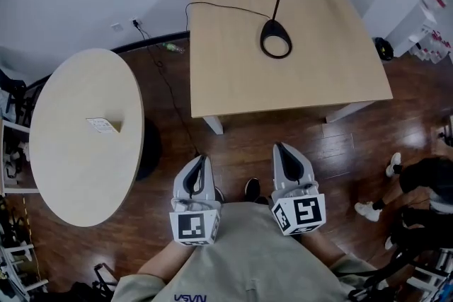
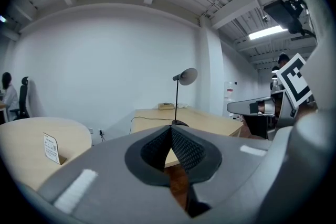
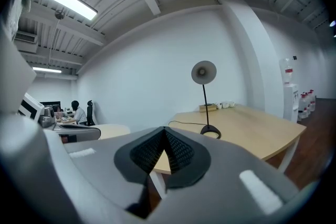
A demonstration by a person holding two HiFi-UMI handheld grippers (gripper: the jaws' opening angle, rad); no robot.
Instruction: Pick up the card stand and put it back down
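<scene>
The card stand point(image 1: 103, 126), a small wooden base with a white printed card, sits on the round light-wood table point(image 1: 78, 173) at the left; in the left gripper view the card stand point(image 2: 51, 148) shows at lower left. My left gripper point(image 1: 202, 160) and right gripper point(image 1: 279, 149) hang side by side over the dark wood floor, close to my body, well clear of the stand. Both have their jaws shut with nothing between them: the left gripper point(image 2: 171, 128) and the right gripper point(image 3: 165, 130) each show pads meeting at the tip.
A square wooden table point(image 1: 283, 74) ahead carries a black desk lamp point(image 1: 283, 3) with its cable and a small box at the far edge. A black cord point(image 1: 166, 81) runs along the floor between the tables. A person's legs and white shoes point(image 1: 396, 187) are at the right.
</scene>
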